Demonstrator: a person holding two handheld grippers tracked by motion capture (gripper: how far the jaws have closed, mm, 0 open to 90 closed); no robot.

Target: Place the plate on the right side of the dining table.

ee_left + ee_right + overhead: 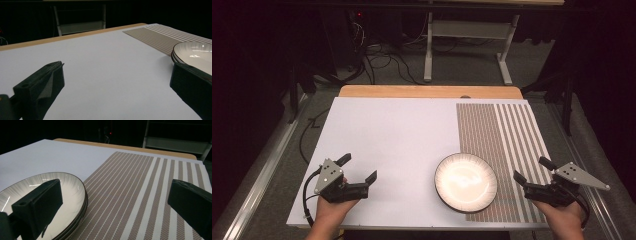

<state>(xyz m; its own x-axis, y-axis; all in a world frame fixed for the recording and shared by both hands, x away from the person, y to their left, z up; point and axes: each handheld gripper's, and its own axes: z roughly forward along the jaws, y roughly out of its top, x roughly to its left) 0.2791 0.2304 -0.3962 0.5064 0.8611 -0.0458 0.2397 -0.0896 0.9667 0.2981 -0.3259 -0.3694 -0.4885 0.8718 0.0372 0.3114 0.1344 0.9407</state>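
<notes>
A white plate (465,181) with a dark rim and fine ribbing lies half on the brown striped placemat (502,145), near the table's front edge. In the right gripper view the plate (70,195) looks like a stack of two or three. My left gripper (358,169) is held open over the white table sheet at the front left, well left of the plate (195,52). At the front right, my right gripper (533,170) is open over the placemat (140,185), just right of the plate. Nothing is between either pair of jaws.
The white sheet (392,140) covers a wooden table whose far edge (427,91) shows. Beyond it stand a white metal frame (467,45) and loose cables (382,60) on a dark floor. A metal rail (257,170) runs along the left.
</notes>
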